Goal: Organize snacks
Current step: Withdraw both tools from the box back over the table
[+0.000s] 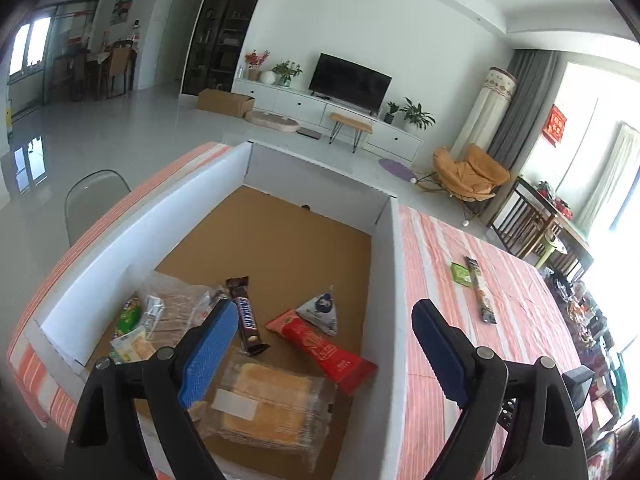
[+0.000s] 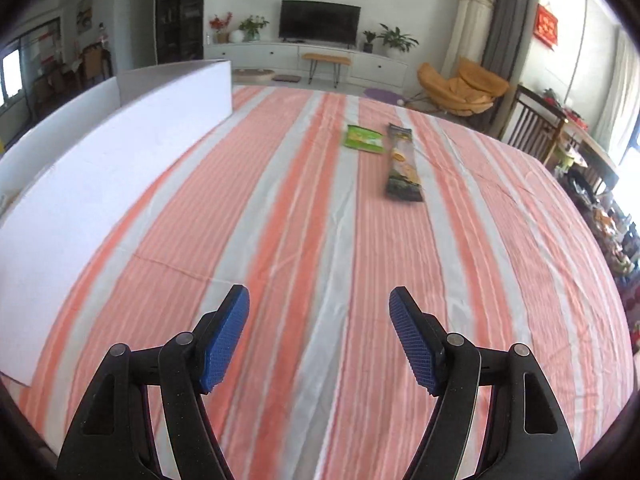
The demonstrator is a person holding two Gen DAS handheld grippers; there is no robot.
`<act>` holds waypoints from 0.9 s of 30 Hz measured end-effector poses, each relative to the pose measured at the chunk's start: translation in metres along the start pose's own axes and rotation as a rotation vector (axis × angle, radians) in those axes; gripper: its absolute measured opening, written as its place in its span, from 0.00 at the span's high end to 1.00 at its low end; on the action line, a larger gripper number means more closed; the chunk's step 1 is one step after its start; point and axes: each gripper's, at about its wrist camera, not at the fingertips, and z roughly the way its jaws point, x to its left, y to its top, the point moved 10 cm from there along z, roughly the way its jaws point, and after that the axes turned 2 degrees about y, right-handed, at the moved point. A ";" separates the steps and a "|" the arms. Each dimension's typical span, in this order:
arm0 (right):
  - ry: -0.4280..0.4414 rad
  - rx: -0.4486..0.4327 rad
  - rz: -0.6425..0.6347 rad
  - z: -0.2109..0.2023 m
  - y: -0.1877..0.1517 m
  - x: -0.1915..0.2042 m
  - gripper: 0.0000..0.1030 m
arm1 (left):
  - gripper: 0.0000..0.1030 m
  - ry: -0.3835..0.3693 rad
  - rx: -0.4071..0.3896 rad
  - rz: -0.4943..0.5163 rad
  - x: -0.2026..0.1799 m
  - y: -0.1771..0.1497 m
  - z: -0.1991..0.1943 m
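Left wrist shows my left gripper (image 1: 324,332) spread empty over the box (image 1: 384,248), where six or so snacks (image 1: 248,316) already lie, while my right gripper (image 2: 319,320), spread too, faces two packets (image 2: 402,164) left on the cloth (image 2: 280,220).

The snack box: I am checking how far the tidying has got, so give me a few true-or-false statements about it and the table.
1. A Snickers bar lies inside the box. True.
2. The long dark packet is in the box. False: it lies on the striped tablecloth.
3. The left gripper grips a red packet. False: open, empty.
4. A green packet lies beside the long one. True.
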 end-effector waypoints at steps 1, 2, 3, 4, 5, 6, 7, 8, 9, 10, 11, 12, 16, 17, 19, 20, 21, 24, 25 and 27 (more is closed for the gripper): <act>-0.037 -0.005 0.046 0.001 -0.007 -0.020 0.27 | 0.13 -0.035 0.000 0.036 -0.026 -0.001 0.000; -0.048 0.012 0.140 0.000 -0.011 -0.038 0.26 | 0.10 -0.073 0.004 0.073 -0.052 -0.005 0.001; -0.019 0.001 0.209 -0.002 -0.009 -0.048 0.26 | 0.06 -0.114 0.011 0.111 -0.079 -0.008 0.001; -0.012 -0.034 0.250 -0.006 -0.004 -0.056 0.27 | 0.06 -0.151 0.022 0.146 -0.103 -0.013 0.000; -0.045 -0.056 0.275 -0.013 -0.001 -0.069 0.26 | 0.05 -0.186 0.038 0.181 -0.127 -0.019 0.002; -0.076 -0.056 0.289 -0.014 -0.002 -0.075 0.26 | 0.05 -0.216 0.062 0.210 -0.149 -0.026 0.005; -0.082 -0.045 0.301 -0.013 -0.004 -0.078 0.25 | 0.05 -0.243 0.089 0.234 -0.170 -0.033 0.008; -0.078 -0.031 0.311 -0.010 -0.005 -0.079 0.25 | 0.05 -0.268 0.113 0.257 -0.188 -0.042 0.010; -0.079 -0.016 0.316 -0.007 -0.007 -0.080 0.25 | 0.05 -0.287 0.132 0.277 -0.204 -0.050 0.012; -0.087 -0.006 0.318 -0.007 -0.008 -0.080 0.25 | 0.05 -0.295 0.146 0.300 -0.218 -0.058 0.014; -0.098 -0.001 0.320 -0.006 -0.010 -0.082 0.25 | 0.05 -0.293 0.157 0.327 -0.230 -0.067 0.018; -0.106 -0.001 0.324 -0.006 -0.010 -0.083 0.25 | 0.05 -0.284 0.172 0.352 -0.238 -0.075 0.024; -0.127 -0.016 0.361 -0.014 -0.017 -0.093 0.25 | 0.05 -0.240 0.229 0.420 -0.253 -0.104 0.048; -0.131 -0.017 0.374 -0.016 -0.020 -0.097 0.25 | 0.05 -0.229 0.235 0.433 -0.254 -0.109 0.054; -0.143 -0.018 0.402 -0.017 -0.022 -0.103 0.25 | 0.05 -0.200 0.241 0.452 -0.251 -0.114 0.066; -0.148 -0.018 0.417 -0.017 -0.023 -0.107 0.25 | 0.05 -0.186 0.243 0.460 -0.247 -0.117 0.073; -0.154 -0.017 0.433 -0.016 -0.024 -0.110 0.25 | 0.05 -0.169 0.247 0.466 -0.244 -0.120 0.081; -0.168 -0.007 0.477 -0.015 -0.029 -0.119 0.25 | 0.05 -0.114 0.269 0.471 -0.231 -0.130 0.107; -0.169 -0.003 0.489 -0.014 -0.030 -0.122 0.25 | 0.05 -0.095 0.279 0.470 -0.226 -0.134 0.116; -0.173 0.005 0.506 -0.012 -0.033 -0.125 0.25 | 0.05 -0.061 0.298 0.467 -0.216 -0.140 0.134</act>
